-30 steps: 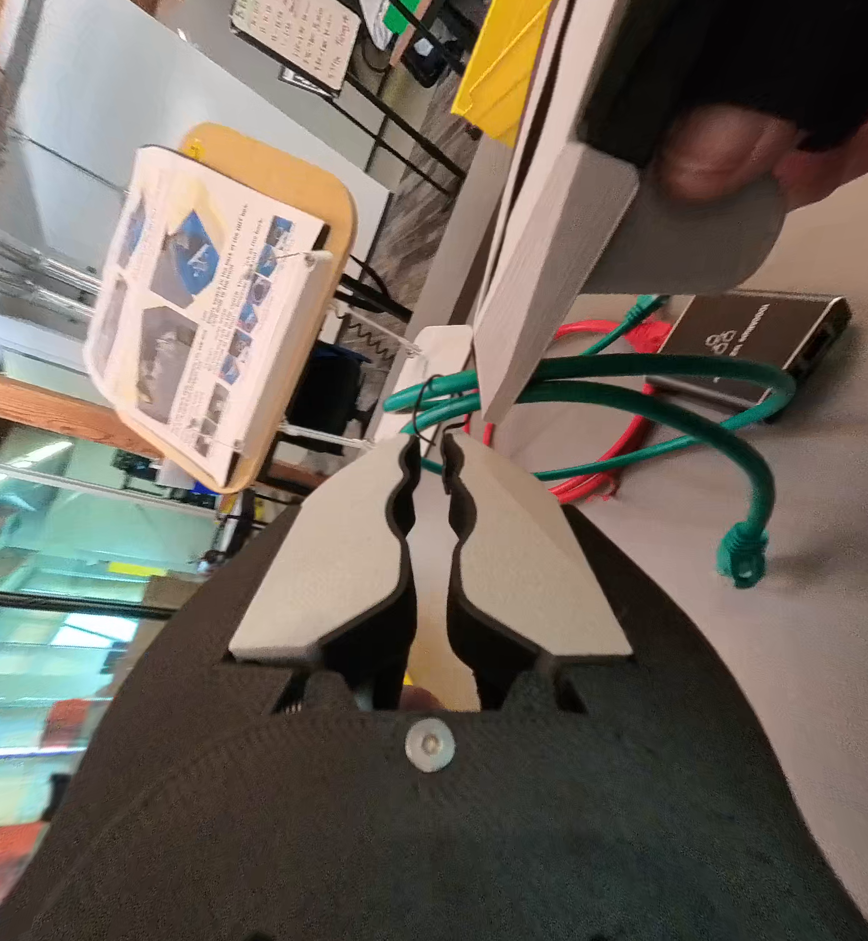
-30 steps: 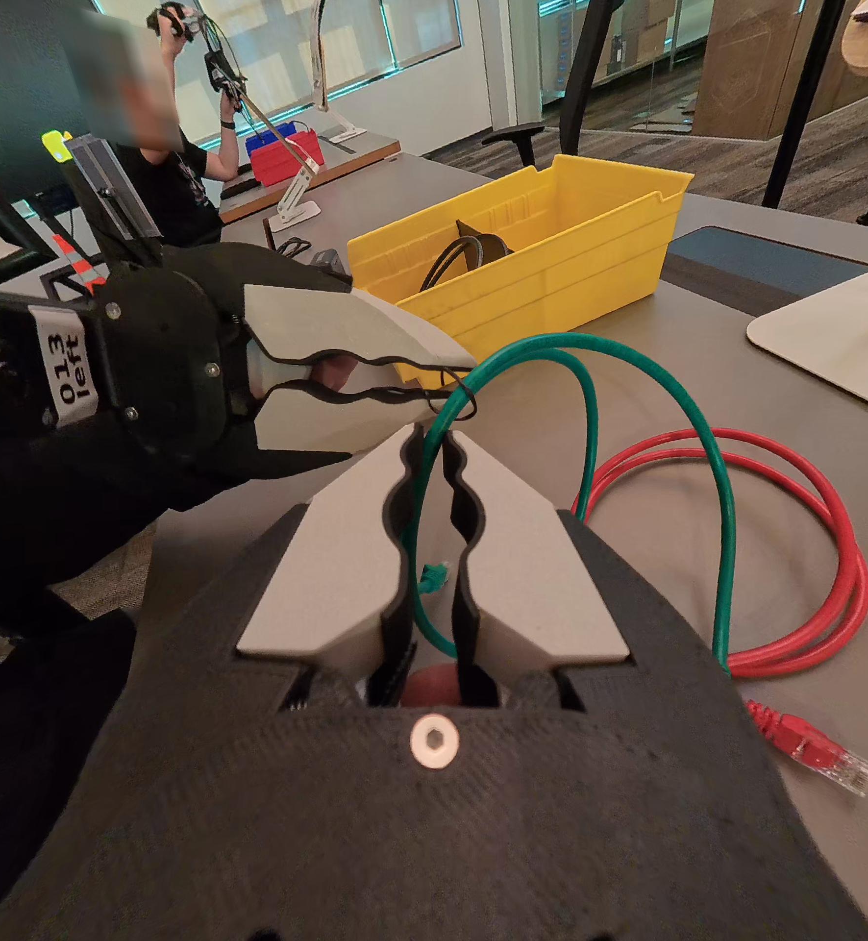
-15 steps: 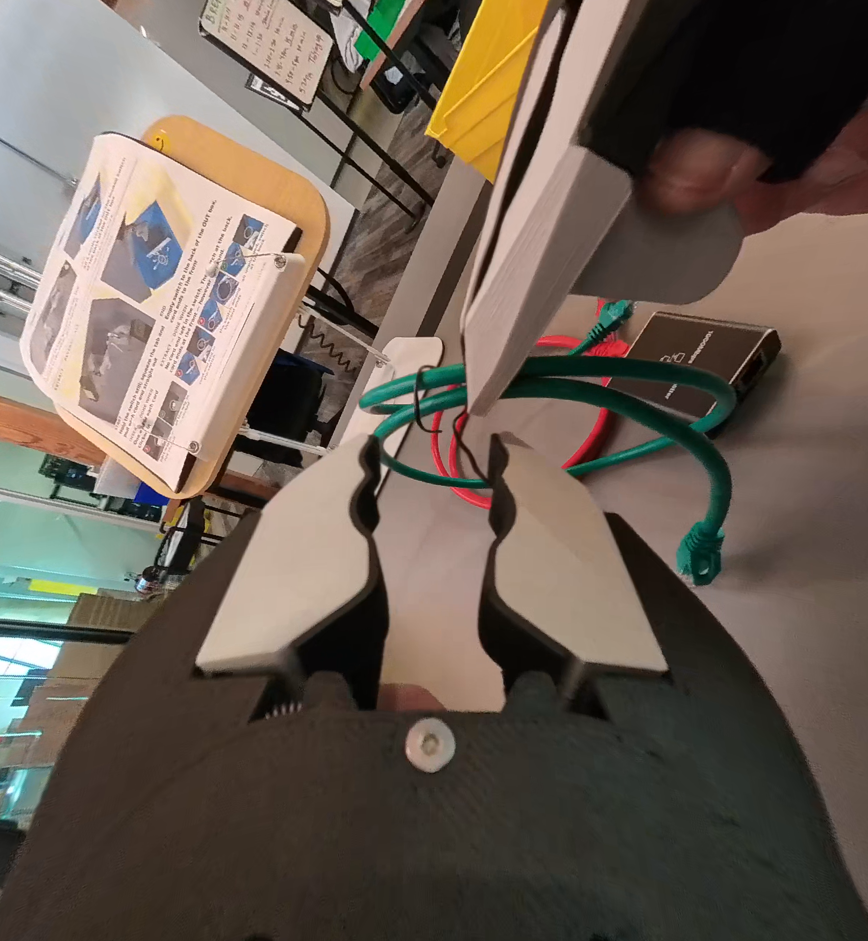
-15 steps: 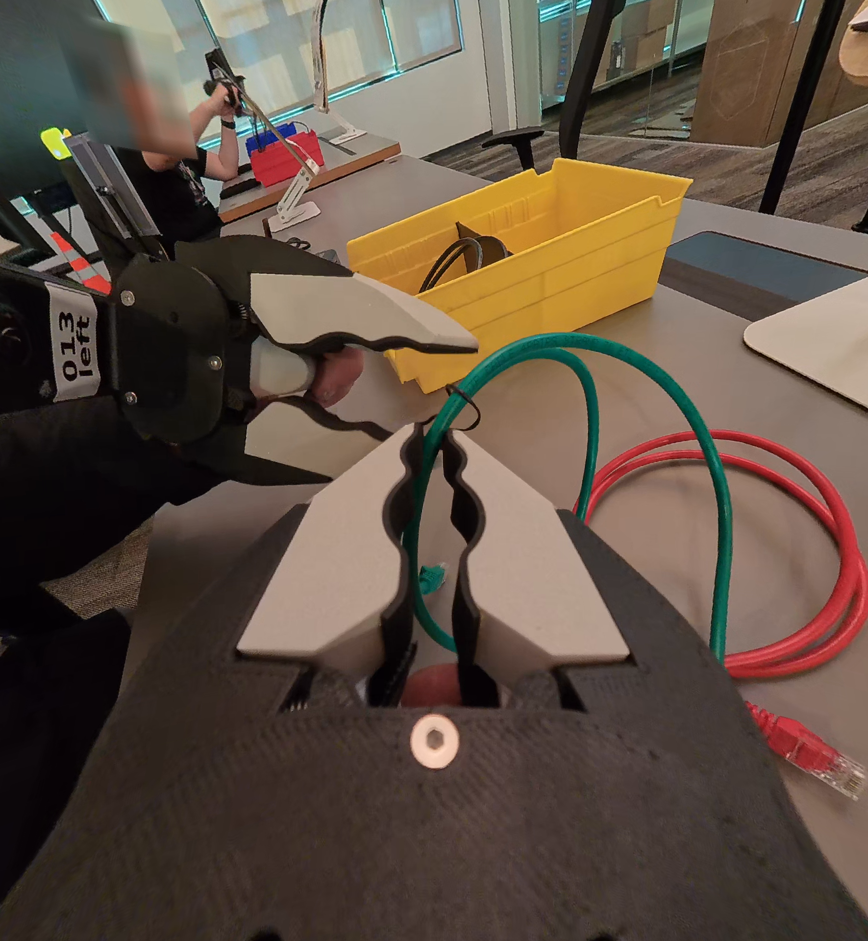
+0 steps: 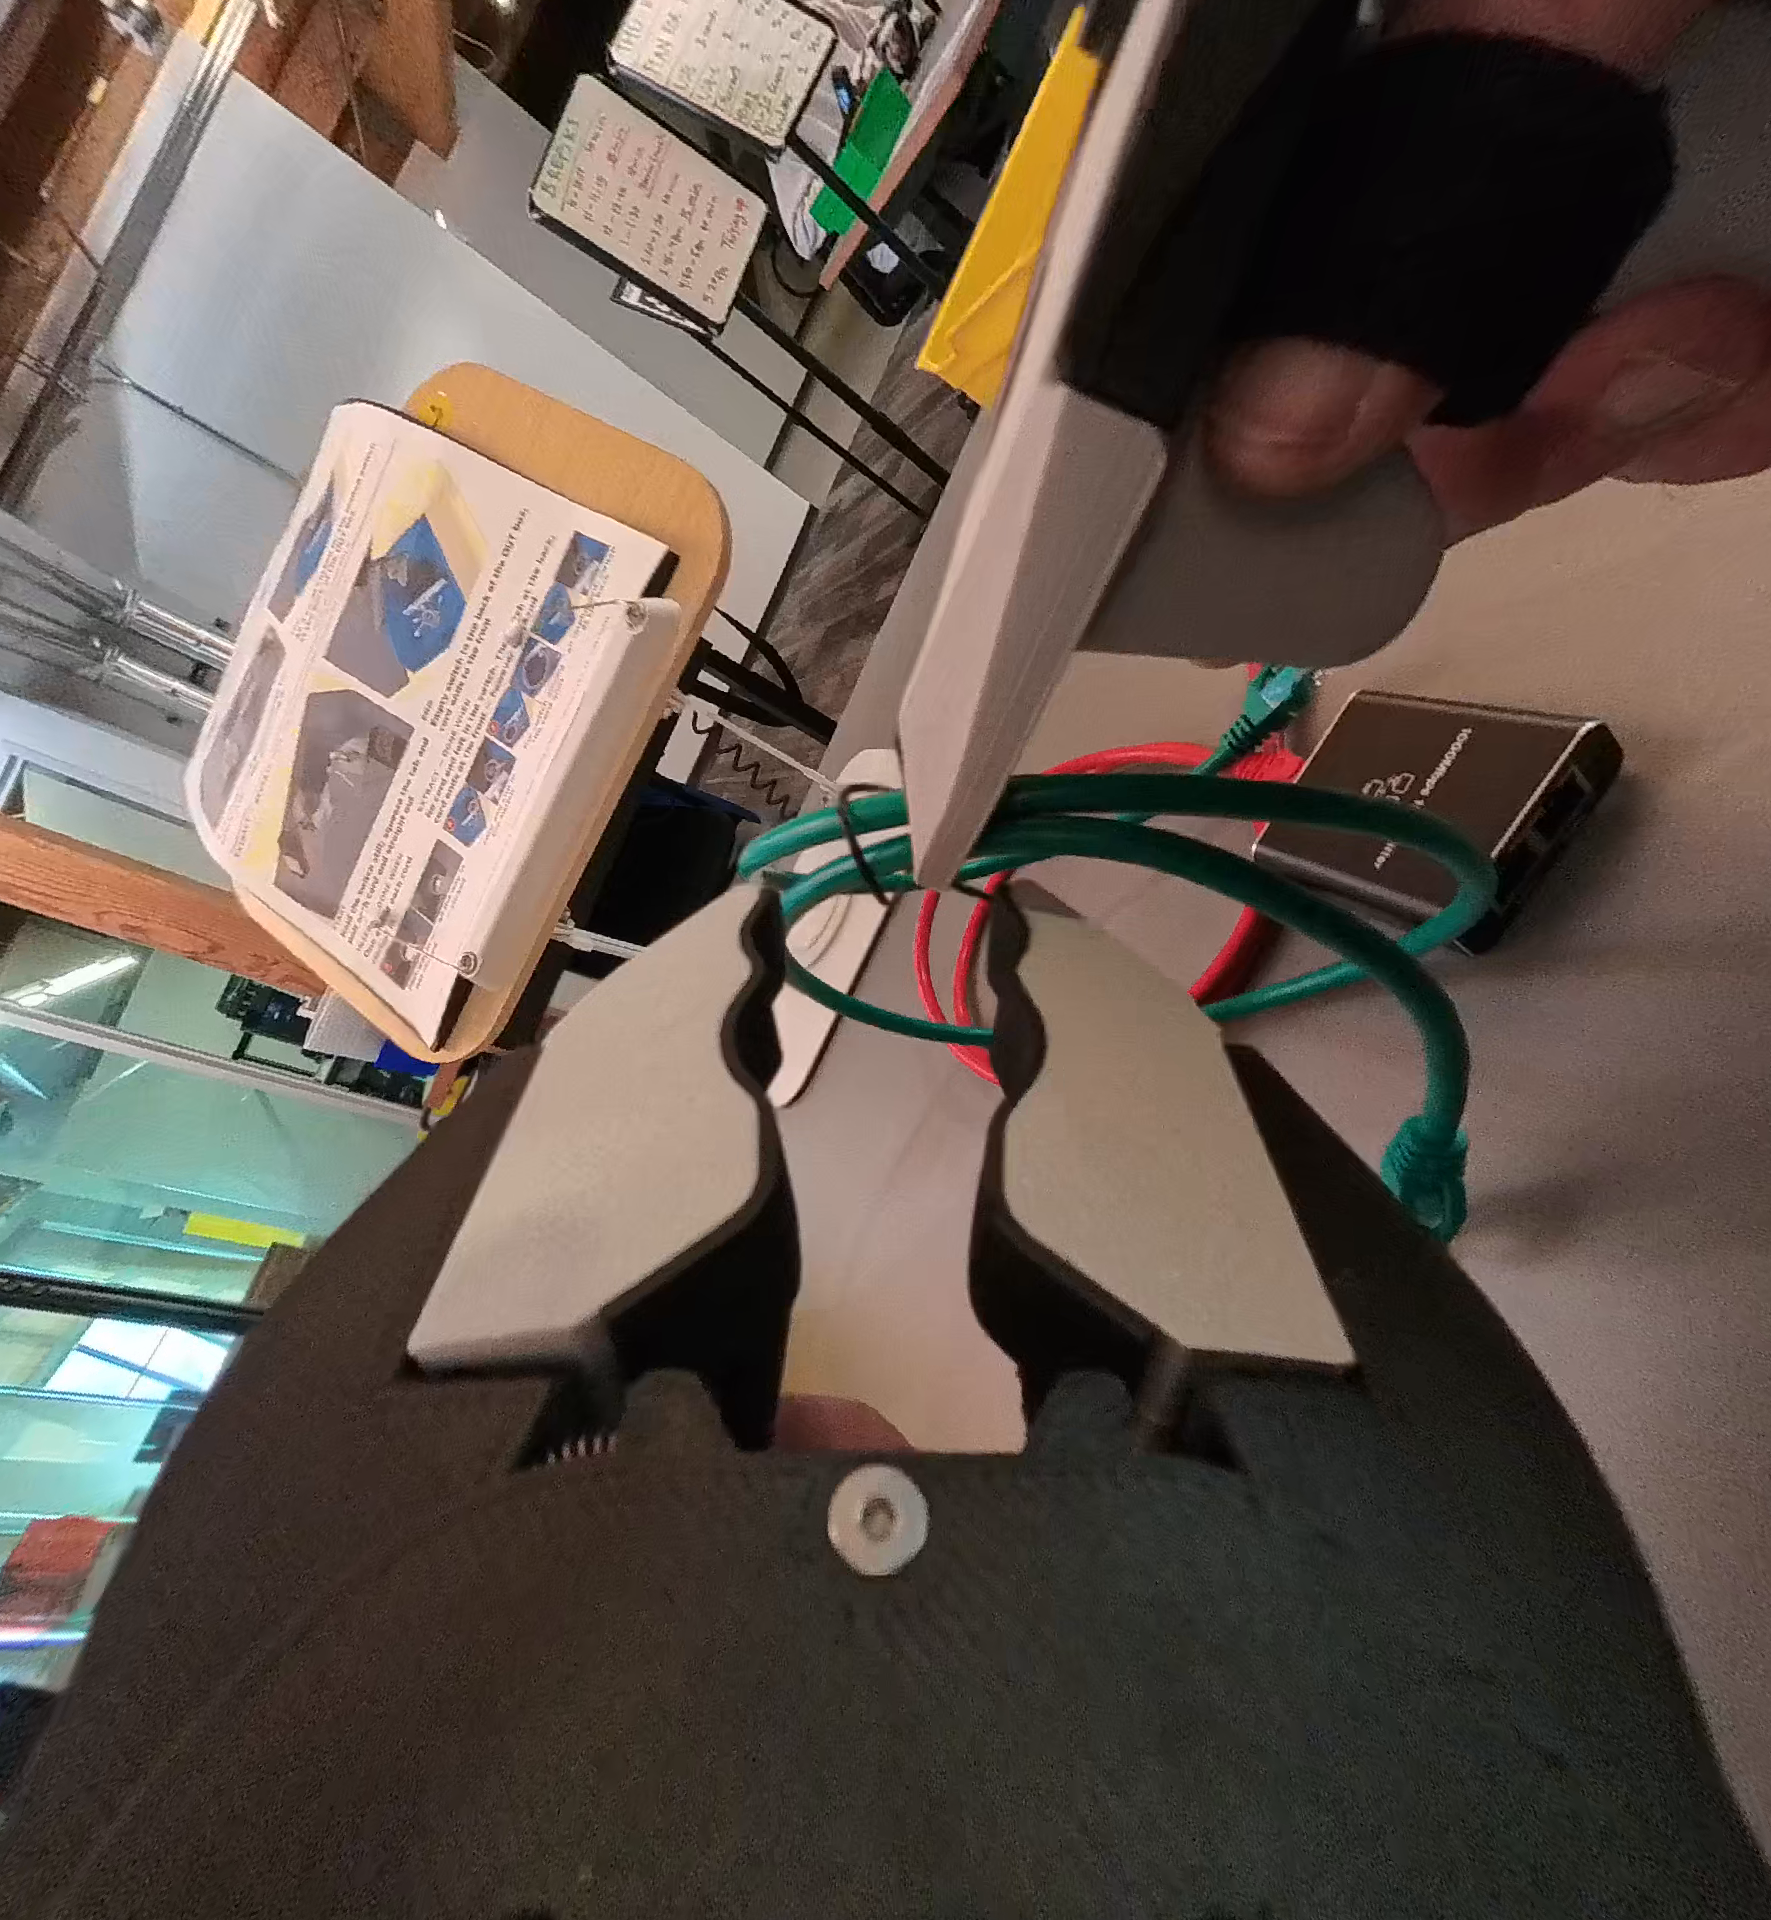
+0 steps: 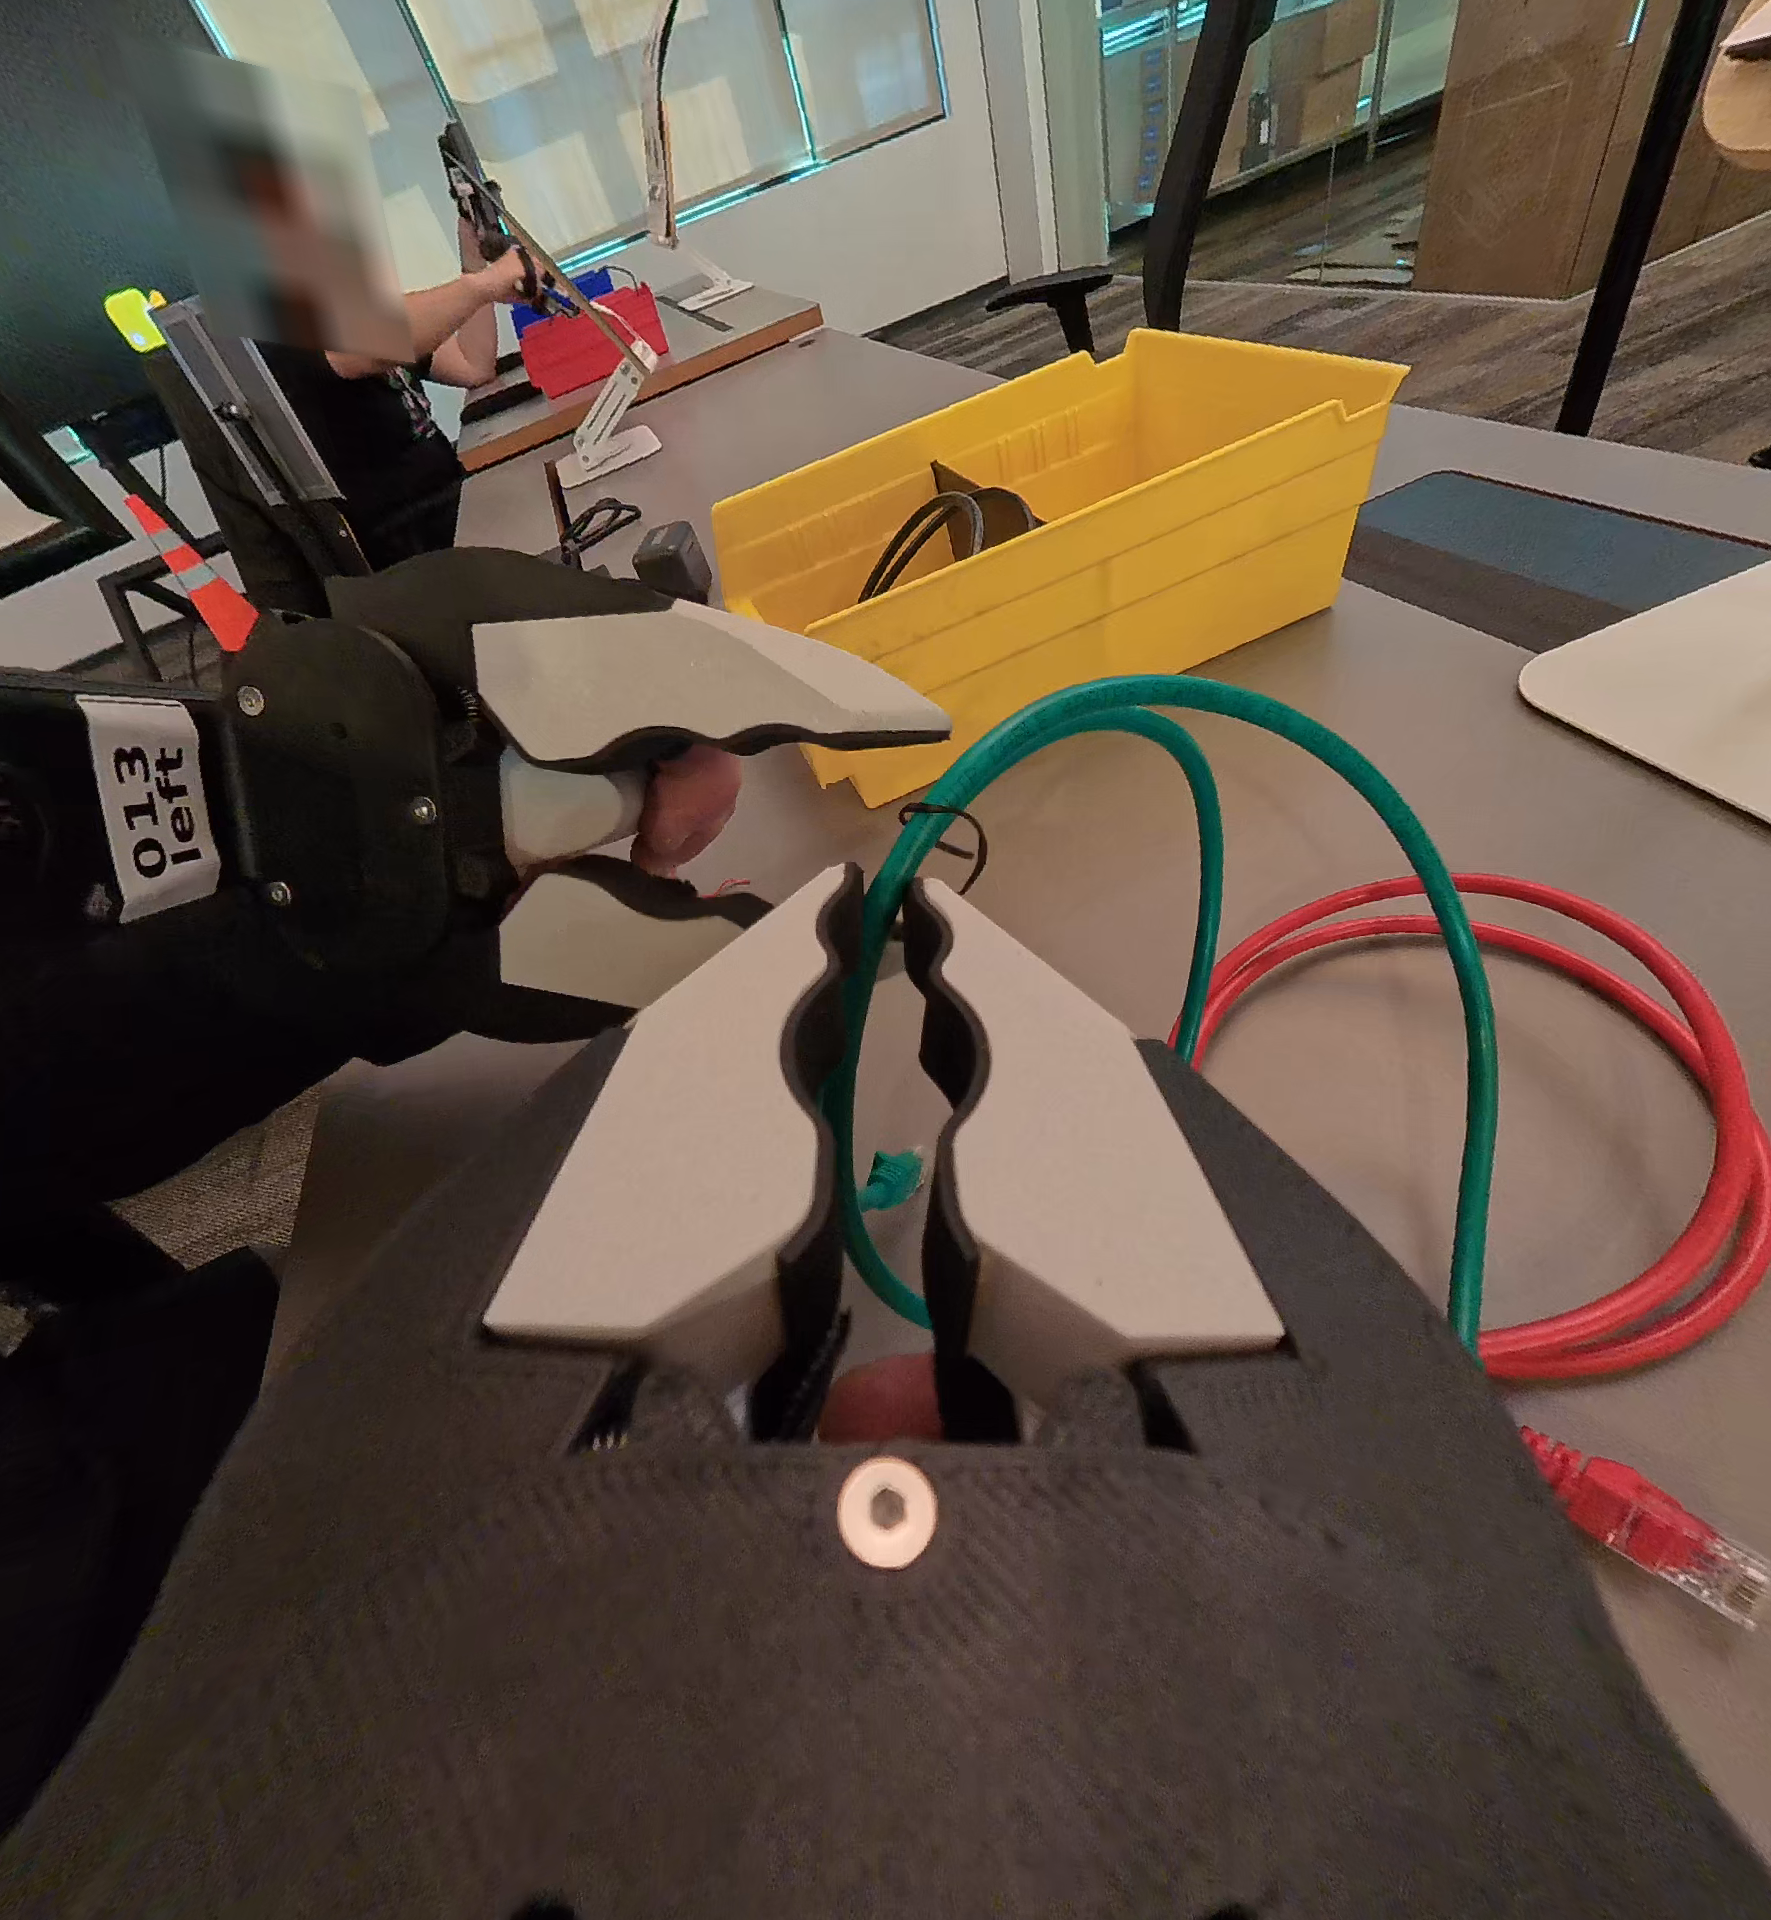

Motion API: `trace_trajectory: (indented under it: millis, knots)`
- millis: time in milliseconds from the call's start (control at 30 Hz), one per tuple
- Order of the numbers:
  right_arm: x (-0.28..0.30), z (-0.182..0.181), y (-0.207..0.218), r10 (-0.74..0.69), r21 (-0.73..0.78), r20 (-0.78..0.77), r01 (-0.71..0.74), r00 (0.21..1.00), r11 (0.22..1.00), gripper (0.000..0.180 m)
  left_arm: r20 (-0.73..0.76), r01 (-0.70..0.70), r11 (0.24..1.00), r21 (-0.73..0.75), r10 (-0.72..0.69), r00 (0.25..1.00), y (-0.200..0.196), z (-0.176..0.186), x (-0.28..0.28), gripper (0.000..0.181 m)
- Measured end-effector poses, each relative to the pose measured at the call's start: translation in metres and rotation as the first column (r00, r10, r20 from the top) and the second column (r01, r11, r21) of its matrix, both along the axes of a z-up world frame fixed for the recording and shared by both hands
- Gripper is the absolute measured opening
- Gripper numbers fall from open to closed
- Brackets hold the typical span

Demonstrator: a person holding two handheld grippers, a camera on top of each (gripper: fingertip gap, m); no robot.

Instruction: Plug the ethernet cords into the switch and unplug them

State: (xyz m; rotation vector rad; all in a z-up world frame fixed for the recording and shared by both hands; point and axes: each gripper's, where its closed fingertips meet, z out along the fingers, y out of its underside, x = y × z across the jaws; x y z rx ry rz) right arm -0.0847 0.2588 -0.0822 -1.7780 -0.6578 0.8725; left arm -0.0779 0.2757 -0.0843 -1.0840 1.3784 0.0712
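My right gripper [image 6: 881,891] is shut on the coiled green ethernet cord [image 6: 1380,790] and holds its loop up off the grey table [image 6: 1224,644]. A black twist tie [image 6: 954,826] is wrapped round the cord just past the fingertips. My left gripper [image 5: 886,909] is open and empty, its tips just short of the tie [image 5: 865,842]; it also shows in the right wrist view [image 6: 850,821]. The black switch [image 5: 1421,790] lies on the table behind the green cord [image 5: 1449,997]. A coiled red cord [image 6: 1691,1039] lies flat, its plug [image 6: 1639,1527] loose.
A yellow bin [image 6: 1068,540] with dark cables stands behind the cords. A white pad [image 6: 1691,707] lies at the right. A document stand [image 5: 424,748] rises past the table edge. A person works at another desk in the background. Less than 4 cm separates the two grippers' tips.
My left gripper, nearly shut at the black twist tie a second ago, has opened wide and drawn back slightly. My right gripper has kept hold of the green cord.
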Motion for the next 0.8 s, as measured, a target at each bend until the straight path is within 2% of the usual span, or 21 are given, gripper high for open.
trace_trajectory:
  millis: [433, 500, 800]
  knots:
    - [0.0025, 0.0019, 0.0011, -0.005, -0.003, -0.016, 0.005, 1.000, 1.000, 0.005, 0.029, -0.017, 1.000, 0.021, 0.017, 0.999, -0.0015, 0.0020, 0.0047, 0.017]
    - [0.0034, 0.0027, 0.0014, -0.007, -0.004, -0.022, 0.007, 1.000, 1.000, 0.005, 0.012, 0.000, 1.000, 0.017, 0.000, 1.000, -0.0042, -0.0008, 0.0062, 0.009]
    - [0.0037, 0.0048, 0.0004, 0.000, 0.002, -0.025, 0.000, 1.000, 1.000, 0.004, 0.003, 0.018, 1.000, 0.022, -0.018, 1.000, -0.0066, -0.0003, 0.0071, 0.004]
